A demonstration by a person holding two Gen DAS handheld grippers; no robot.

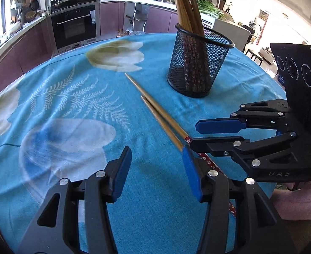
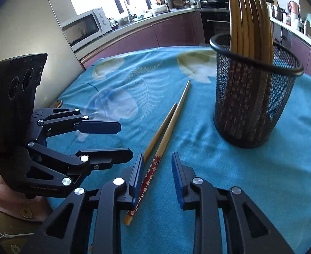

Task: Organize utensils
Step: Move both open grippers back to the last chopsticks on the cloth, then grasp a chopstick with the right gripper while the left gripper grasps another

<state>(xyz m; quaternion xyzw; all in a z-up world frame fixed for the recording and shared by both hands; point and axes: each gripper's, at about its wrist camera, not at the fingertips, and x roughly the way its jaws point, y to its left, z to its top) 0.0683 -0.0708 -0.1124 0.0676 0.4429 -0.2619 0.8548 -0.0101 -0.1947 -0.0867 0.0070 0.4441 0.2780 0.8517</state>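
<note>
Two chopsticks [image 2: 166, 127] are seen lying side by side on the blue-clothed tabletop [image 2: 240, 180], lower centre. The right tool [image 2: 157, 175] is held apart around their patterned ends. The left tool [image 1: 155, 169] is also apart, empty. The mesh holder [image 2: 255, 89] stands upper right, filled with chopsticks.

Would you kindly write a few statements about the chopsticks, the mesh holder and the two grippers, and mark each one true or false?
1. Two chopsticks lie loose on the blue tablecloth. True.
2. The black mesh holder is empty. False: several chopsticks stand in it.
3. The loose chopsticks lie side by side, tips pointing away from the cameras. True.
4. The right gripper is clamped on a chopstick. False: its pads flank the patterned end of one chopstick without pressing on it.
5. The left gripper holds the mesh holder. False: its jaws are open over the cloth, the right-hand pad at the chopsticks.
</note>
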